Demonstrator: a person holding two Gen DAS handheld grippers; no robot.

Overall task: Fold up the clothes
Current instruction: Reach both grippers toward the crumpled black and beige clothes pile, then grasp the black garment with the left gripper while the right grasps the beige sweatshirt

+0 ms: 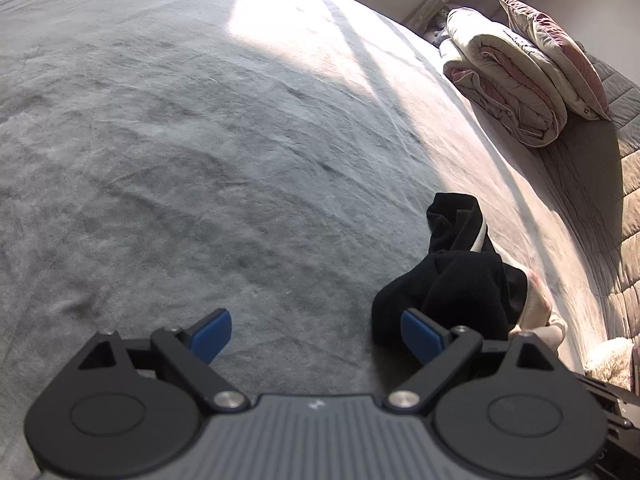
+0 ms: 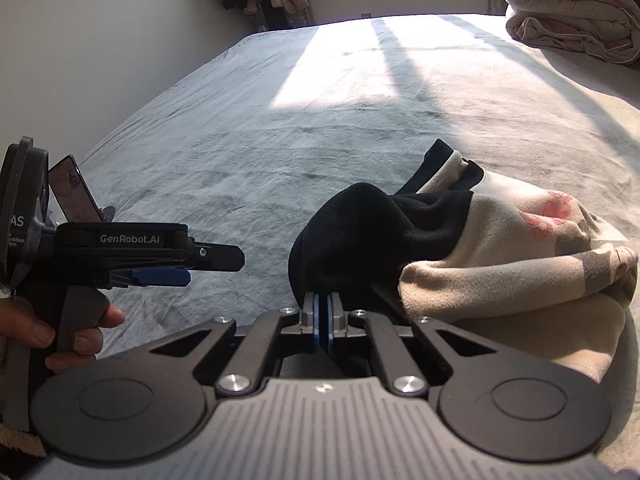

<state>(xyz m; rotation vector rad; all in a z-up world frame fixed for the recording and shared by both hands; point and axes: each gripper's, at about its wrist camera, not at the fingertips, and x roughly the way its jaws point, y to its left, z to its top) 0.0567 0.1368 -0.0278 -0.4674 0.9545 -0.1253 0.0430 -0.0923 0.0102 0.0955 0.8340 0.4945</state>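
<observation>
Gripping step: right claw (image 2: 323, 312) pinched tight on black garment (image 2: 372, 232) edge; left claw (image 1: 316, 332) wide, empty. Next: lift, spread on bed (image 2: 248, 152).

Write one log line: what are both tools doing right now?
left tool: open, empty, beside clothes | right tool: shut at black edge of clothes | bed: clothes bunched, unfolded

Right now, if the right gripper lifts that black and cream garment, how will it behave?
The garment is probably floppy: it lies bunched in soft folds, so it should drape and unfurl. It looks fleecy, so likely not slippery. The right gripper is shut at its black edge; one pinch point may let it swing.
</observation>
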